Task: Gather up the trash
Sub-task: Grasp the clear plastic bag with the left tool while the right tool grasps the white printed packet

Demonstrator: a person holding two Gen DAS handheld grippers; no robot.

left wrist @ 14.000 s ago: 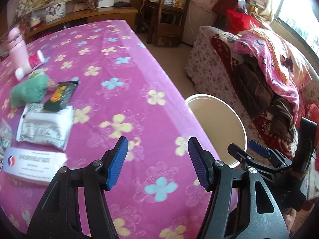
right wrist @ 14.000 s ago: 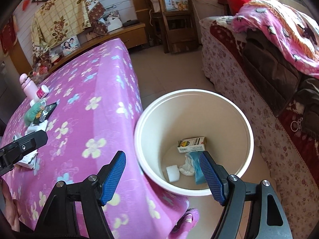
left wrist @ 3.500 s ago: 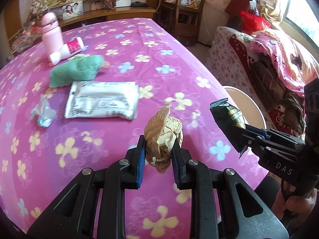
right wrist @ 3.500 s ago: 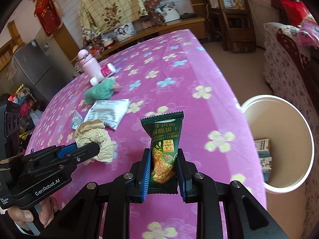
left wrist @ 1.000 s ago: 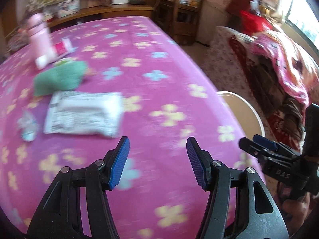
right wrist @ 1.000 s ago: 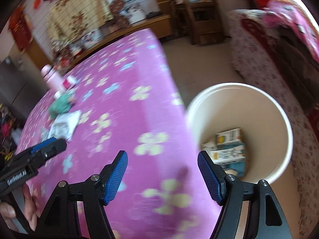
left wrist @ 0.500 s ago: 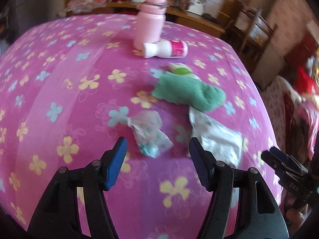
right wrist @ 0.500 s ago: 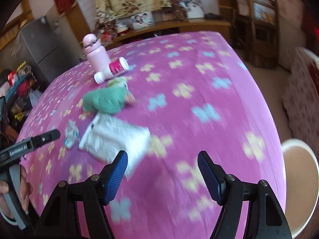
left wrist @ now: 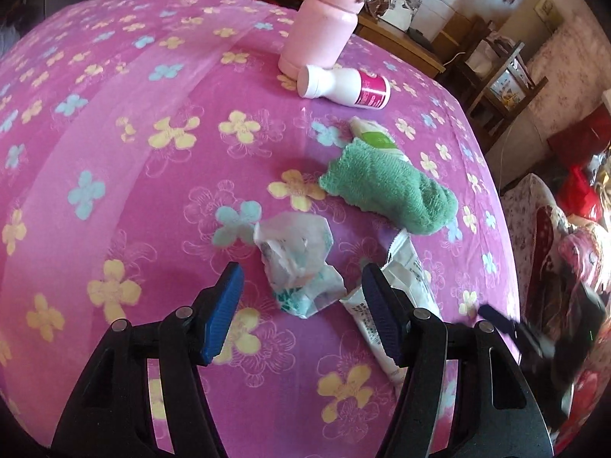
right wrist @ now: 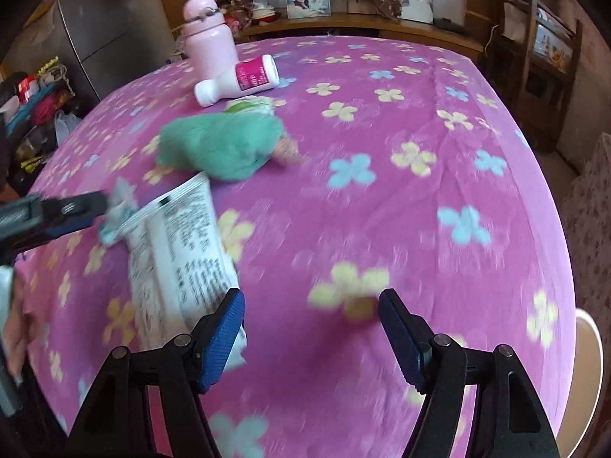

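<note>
1. Left gripper (left wrist: 299,292): jaws apart, empty, just been opening, poised over crumpled clear wrapper (left wrist: 296,263) lying on pink flowered surface (left wrist: 114,122).
2. Right gripper (right wrist: 310,332): jaws wide, gripping nothing, beside white printed packet (right wrist: 179,255).
3. Green cloth (left wrist: 389,189), white bottle (left wrist: 343,86), pink flask (left wrist: 324,24) farther back.
</note>
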